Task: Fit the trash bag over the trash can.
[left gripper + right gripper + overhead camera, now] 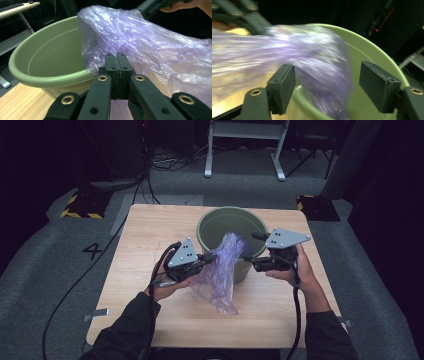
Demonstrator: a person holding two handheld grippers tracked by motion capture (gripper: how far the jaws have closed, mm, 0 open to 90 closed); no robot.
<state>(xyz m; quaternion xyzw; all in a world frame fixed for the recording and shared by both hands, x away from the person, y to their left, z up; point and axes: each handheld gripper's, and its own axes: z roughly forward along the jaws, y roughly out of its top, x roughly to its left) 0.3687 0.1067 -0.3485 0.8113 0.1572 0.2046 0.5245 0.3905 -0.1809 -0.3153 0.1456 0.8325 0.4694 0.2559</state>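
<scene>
Nearest you, your left gripper point(207, 257) is pinching the lilac plastic bag point(220, 272): in the left gripper view its pads point(111, 65) are pressing flat together on a fold of the film, with no gap showing between them. From that grip the bag is hanging two ways, its lower half drooping down to the wooden table point(150, 240) in front of the bucket, its upper end lying up and to the right over the near rim of the green bucket point(212, 222).

Your right gripper point(248, 258) is standing wide, holding nothing. In the right gripper view the crumpled end of the bag point(322, 72) is sitting between the spread pads without either pad pressing it, though that picture is blurred.

So the bag's long axis is running from your left gripper towards the bucket's mouth, and the loose end is lying just left of the right gripper's tips, nearer that hand. Judging from this, a fresh grip there by the right hand is what spreading the bag over the rim calls for.
</scene>
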